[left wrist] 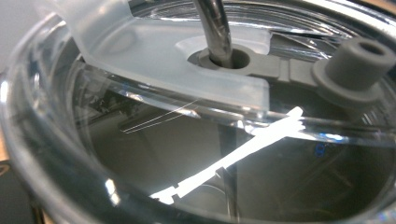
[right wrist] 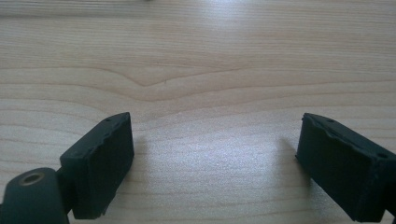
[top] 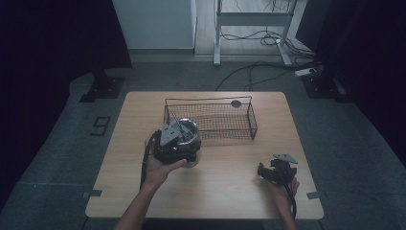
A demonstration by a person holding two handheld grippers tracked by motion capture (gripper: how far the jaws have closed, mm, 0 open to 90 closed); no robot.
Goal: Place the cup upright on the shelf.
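A clear cup [top: 187,130] with a transparent lid [left wrist: 154,60] and a metal straw [left wrist: 214,28] stands left of the table's middle, just in front of the wire basket [top: 252,125]. A grey plug [left wrist: 357,58] sits on the lid. My left gripper [top: 174,143] grips the cup from the near side, so close that the cup hides the jaws in the left gripper view. My right gripper [top: 268,172] rests low over the bare wood [right wrist: 196,56] at the front right. Its jaws stand wide open around nothing [right wrist: 215,163].
The black wire basket is long and holds nothing I can see; a small dark disc [top: 236,103] lies at its far rim. Bare wood [top: 225,191] runs between my two hands. Beyond the table are floor cables [top: 268,38] and a white frame [top: 218,33].
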